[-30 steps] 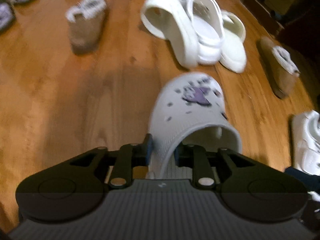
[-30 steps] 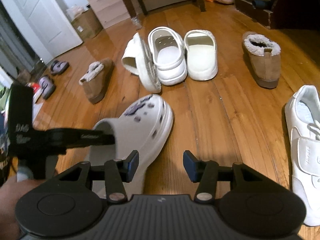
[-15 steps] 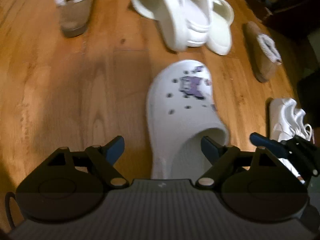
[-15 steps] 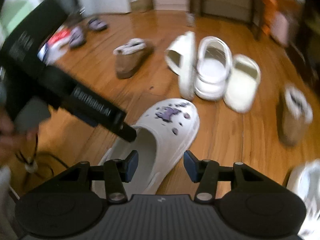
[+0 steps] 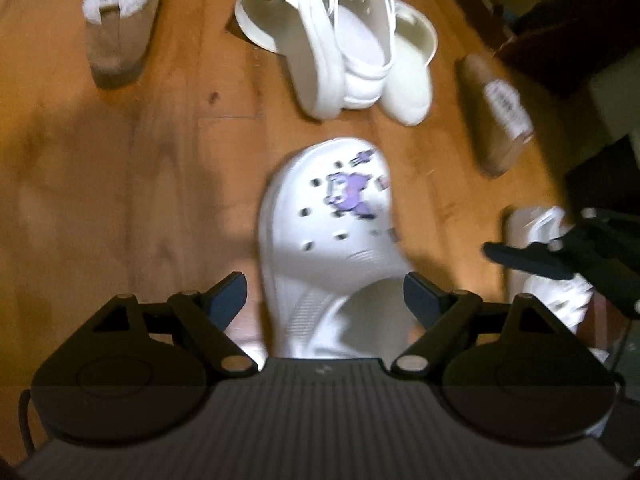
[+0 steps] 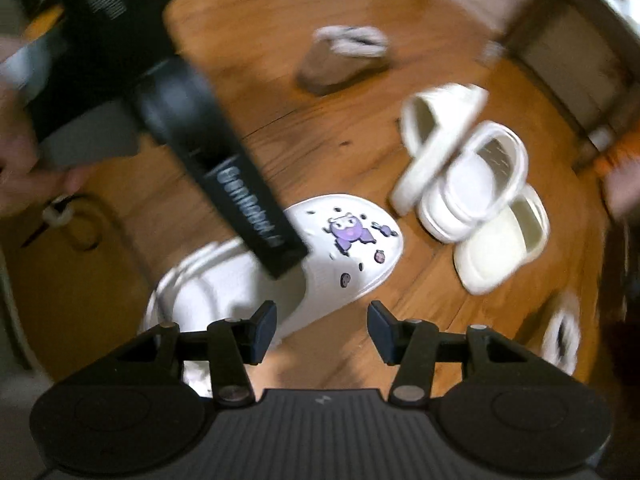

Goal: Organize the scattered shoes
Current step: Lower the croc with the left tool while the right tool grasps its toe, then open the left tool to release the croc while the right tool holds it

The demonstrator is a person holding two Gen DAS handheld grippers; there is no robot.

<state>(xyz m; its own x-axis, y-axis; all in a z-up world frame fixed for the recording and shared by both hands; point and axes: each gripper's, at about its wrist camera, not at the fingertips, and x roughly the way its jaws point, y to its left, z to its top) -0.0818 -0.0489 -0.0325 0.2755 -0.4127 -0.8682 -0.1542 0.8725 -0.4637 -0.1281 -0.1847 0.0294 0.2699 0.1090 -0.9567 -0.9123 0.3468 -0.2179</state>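
A white clog with purple charms (image 5: 332, 232) lies on the wood floor, toe pointing away. My left gripper (image 5: 324, 298) stands wide open above its heel, its fingers apart on either side and not touching it. In the right wrist view the same clog (image 6: 320, 248) lies just ahead of my right gripper (image 6: 322, 326), which is open and holds nothing. The left gripper's black body (image 6: 224, 168) crosses that view above the clog. Beyond the clog sit three white slip-ons (image 5: 344, 40), one of them tipped on its side.
Tan fur-lined slippers lie apart: one at the far left (image 5: 120, 28), one at the right (image 5: 496, 112). A white sneaker (image 5: 548, 264) lies at the right, partly behind the right gripper's finger (image 5: 524, 258). Dark furniture (image 5: 560, 20) stands at the far right. A hand (image 6: 16, 168) shows at left.
The left gripper let go of the clog's heel and opened wide; the clog now rests on the floor. The right gripper swung up and over, and now looks down on the clog.
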